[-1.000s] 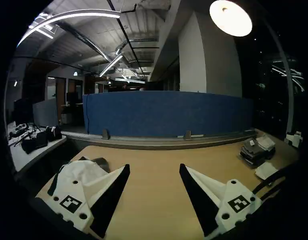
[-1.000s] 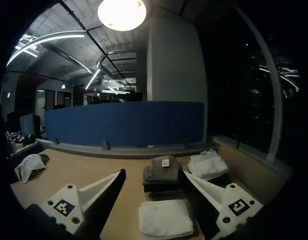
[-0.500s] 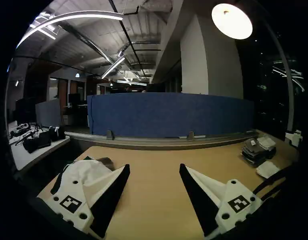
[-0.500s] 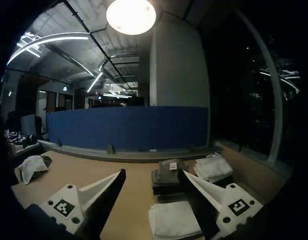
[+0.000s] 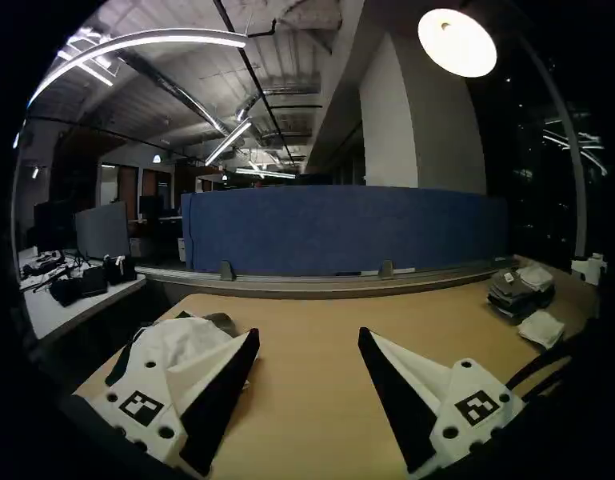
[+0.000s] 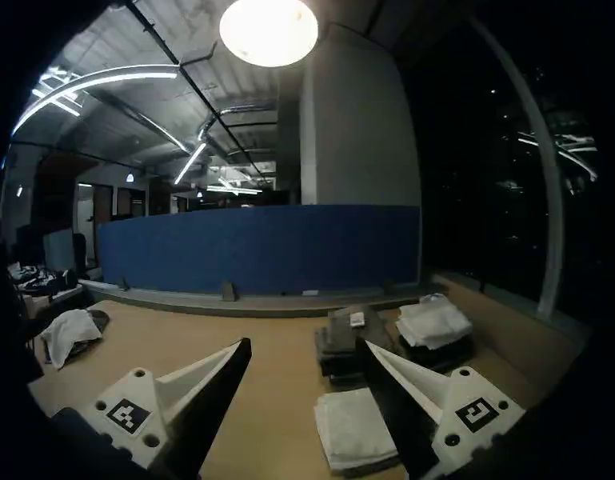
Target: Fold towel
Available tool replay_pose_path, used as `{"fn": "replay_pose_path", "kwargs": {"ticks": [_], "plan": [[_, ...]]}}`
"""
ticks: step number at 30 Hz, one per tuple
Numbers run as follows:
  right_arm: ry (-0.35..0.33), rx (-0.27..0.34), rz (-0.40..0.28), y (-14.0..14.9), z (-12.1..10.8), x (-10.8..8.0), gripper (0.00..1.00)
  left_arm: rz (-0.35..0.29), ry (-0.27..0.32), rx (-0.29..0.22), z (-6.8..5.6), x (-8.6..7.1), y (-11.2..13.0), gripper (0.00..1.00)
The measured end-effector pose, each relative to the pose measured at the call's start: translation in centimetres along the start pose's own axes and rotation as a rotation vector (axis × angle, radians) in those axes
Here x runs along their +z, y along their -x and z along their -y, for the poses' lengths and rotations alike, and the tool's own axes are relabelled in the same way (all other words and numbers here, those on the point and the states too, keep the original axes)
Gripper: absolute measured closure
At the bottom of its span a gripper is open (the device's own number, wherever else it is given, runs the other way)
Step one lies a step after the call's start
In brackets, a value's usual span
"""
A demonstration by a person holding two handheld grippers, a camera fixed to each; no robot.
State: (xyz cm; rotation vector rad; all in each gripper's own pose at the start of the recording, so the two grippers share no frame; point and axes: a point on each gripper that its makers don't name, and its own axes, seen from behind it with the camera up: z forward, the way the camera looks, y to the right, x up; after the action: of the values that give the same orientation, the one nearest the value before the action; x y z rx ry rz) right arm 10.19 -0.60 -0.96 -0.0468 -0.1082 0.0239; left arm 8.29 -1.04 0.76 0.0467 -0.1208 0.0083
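Note:
A crumpled white towel (image 5: 179, 340) lies at the left end of the wooden table (image 5: 307, 336), partly behind my left gripper's left finger; it is also small at far left as the white towel (image 6: 67, 332) in the right gripper view. My left gripper (image 5: 307, 376) is open above the bare tabletop, holding nothing. My right gripper (image 6: 305, 384) is open too, above the table (image 6: 187, 336) near the right end. A folded white towel (image 6: 351, 424) lies flat just inside its right finger. Behind it stand a dark folded stack (image 6: 351, 340) and a white-topped stack (image 6: 433, 324).
A blue partition (image 5: 339, 228) runs along the table's far edge. Folded stacks (image 5: 521, 288) and a folded white towel (image 5: 542, 326) sit at the right end in the left gripper view. A side desk with dark gear (image 5: 75, 284) stands to the left. A lamp (image 6: 267, 32) hangs overhead.
Both views have swung slightly left: the folded stacks drifted right in each view. The flat folded towel now lies closer to the right finger. Both grippers stay open.

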Motion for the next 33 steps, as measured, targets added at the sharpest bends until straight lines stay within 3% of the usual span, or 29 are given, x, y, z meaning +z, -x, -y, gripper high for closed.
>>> {"fn": "replay_pose_path", "kwargs": {"ticks": [23,33], "plan": [[0.052,-0.058,0.091,2.7,-1.2,-0.9,0.0,-0.032,0.01,0.019,-1.0,0.3,6.0,0.08],[0.03,-0.1,0.118,3.6,0.8,-0.3,0.0,-0.045,0.0,0.033,-1.1,0.4,7.7,0.08]]}}
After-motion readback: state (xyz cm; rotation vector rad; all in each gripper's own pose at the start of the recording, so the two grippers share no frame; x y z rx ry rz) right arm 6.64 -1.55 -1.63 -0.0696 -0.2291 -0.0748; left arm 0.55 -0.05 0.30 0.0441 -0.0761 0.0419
